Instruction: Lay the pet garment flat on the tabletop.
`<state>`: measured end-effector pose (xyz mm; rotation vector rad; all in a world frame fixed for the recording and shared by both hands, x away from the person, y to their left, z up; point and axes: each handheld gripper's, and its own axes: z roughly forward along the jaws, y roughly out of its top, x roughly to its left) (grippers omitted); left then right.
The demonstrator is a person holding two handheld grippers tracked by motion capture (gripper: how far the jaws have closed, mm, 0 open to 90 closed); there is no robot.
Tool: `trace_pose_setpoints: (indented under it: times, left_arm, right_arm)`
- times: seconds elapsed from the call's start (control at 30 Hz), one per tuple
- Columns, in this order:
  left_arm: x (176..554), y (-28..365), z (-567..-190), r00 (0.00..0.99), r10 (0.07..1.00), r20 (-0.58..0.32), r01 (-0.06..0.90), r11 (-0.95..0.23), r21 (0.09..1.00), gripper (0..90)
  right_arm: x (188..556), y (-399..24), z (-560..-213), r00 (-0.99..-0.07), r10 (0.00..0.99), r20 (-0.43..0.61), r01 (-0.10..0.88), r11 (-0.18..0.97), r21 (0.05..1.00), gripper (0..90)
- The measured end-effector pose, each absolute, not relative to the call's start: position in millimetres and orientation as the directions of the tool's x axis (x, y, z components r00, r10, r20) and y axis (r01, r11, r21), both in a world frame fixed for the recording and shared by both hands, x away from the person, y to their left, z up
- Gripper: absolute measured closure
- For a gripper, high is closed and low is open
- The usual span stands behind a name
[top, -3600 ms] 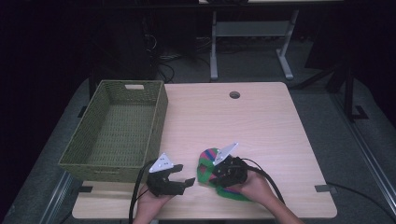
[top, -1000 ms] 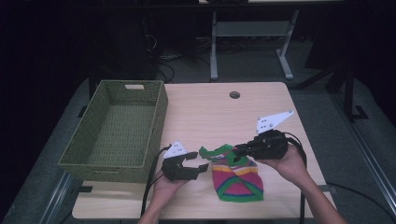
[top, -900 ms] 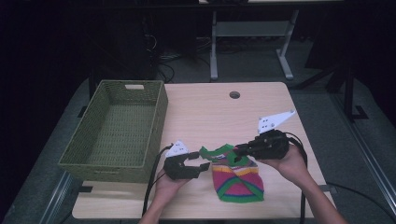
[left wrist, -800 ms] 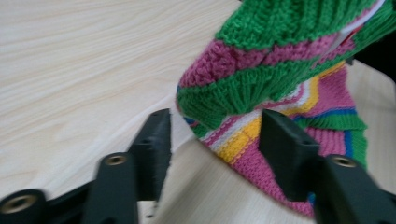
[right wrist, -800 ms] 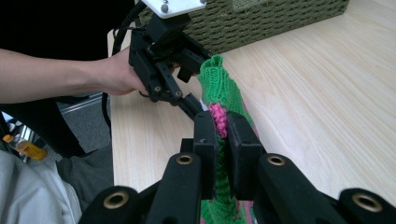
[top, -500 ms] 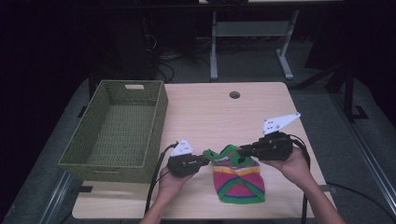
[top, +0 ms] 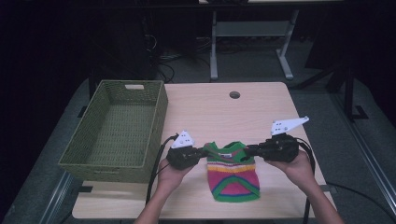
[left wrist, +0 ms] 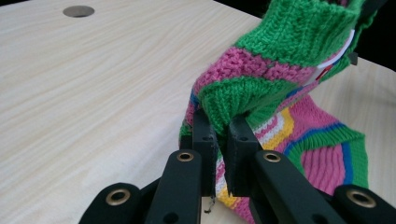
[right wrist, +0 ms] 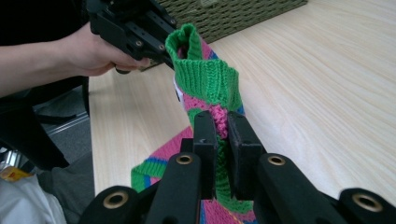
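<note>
The knitted sweater (top: pixel 232 172) is lying near the table's (top: pixel 261 112) front edge, its shoulders lifting. The left gripper (top: pixel 201 152) is pinching one shoulder, the right gripper (top: pixel 247 150) the other. A green basket (top: pixel 116 130) is sitting well left.

Tool (right wrist: pixel 218 128) clamped on knitted garment (right wrist: pixel 205 77)

Both tongs (top: pixel 203 152) (top: pixel 247 150) clamped, facing inward
</note>
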<state>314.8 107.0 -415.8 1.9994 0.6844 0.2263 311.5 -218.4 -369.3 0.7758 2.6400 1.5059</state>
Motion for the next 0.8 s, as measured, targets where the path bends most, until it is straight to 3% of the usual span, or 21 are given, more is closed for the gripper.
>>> trace_pose_setpoints:
  times: [0.8]
  left_arm:
    - [345.1,106.8,-429.7,0.765,0.618,-0.181,0.451,-0.314,0.836,84.0]
  right_arm:
    - [358.8,-211.4,-386.7,-0.834,0.498,0.238,0.475,0.427,0.769,81.9]
